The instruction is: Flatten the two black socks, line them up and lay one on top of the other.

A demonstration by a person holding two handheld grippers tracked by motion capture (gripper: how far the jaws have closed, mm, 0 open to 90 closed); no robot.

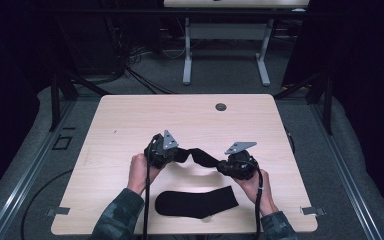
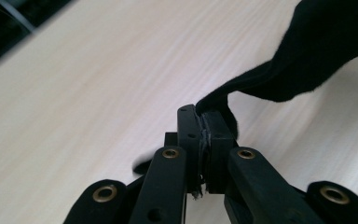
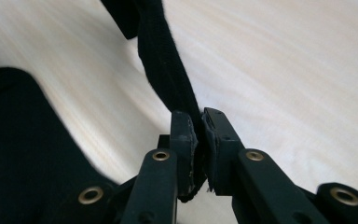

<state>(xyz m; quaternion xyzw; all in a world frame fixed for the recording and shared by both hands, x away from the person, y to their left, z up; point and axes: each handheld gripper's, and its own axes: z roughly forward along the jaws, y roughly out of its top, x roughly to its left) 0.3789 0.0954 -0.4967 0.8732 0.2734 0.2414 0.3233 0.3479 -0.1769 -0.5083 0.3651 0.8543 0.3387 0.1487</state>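
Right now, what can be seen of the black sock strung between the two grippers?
The held sock is black, soft knitted fabric by its look. It hangs lifted off the table, sagging slightly in the middle. The left gripper is shut on one end and the right gripper on the other, each pinching a thin fold of cloth between its pads. A second black sock lies flat on the table nearer the person, apart from it.

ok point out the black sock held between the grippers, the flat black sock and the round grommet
black sock held up (image 1: 200, 156), high view, sagging middle
flat black sock (image 1: 196, 202), high view, its middle
round grey grommet (image 1: 221, 106), high view, its centre
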